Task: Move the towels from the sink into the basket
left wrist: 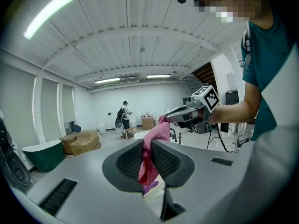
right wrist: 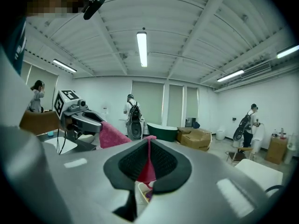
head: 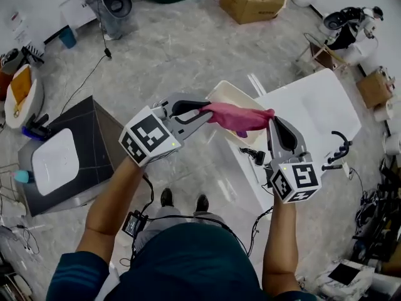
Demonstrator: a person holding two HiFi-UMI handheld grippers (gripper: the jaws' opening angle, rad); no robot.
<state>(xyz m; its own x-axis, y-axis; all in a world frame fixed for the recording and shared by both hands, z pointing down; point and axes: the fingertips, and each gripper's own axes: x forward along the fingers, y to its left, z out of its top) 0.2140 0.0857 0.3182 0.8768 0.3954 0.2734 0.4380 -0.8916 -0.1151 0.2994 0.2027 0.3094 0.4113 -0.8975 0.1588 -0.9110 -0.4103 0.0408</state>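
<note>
left tool (head: 205,111) clamped on one end of the pink towel (head: 241,118), right tool (head: 272,121) pinching the other end, towel strung between them, right above the basket (head: 225,93)

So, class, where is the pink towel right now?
Head view, centre: the towel is stretched in the air between the left gripper and the right gripper, both shut on it, just over the cream basket.

The soft cloth towel (head: 241,118) is plain magenta-pink. The left hand-held gripper (head: 205,110) and the right hand-held gripper (head: 273,120) are both matte grey with black ribbed pads, and each carries a white cube printed with black square markers. The shallow plastic basket (head: 225,93) is cream, the sink unit (head: 313,108) is white, and the stone floor (head: 175,49) is grey and marbled.
</note>
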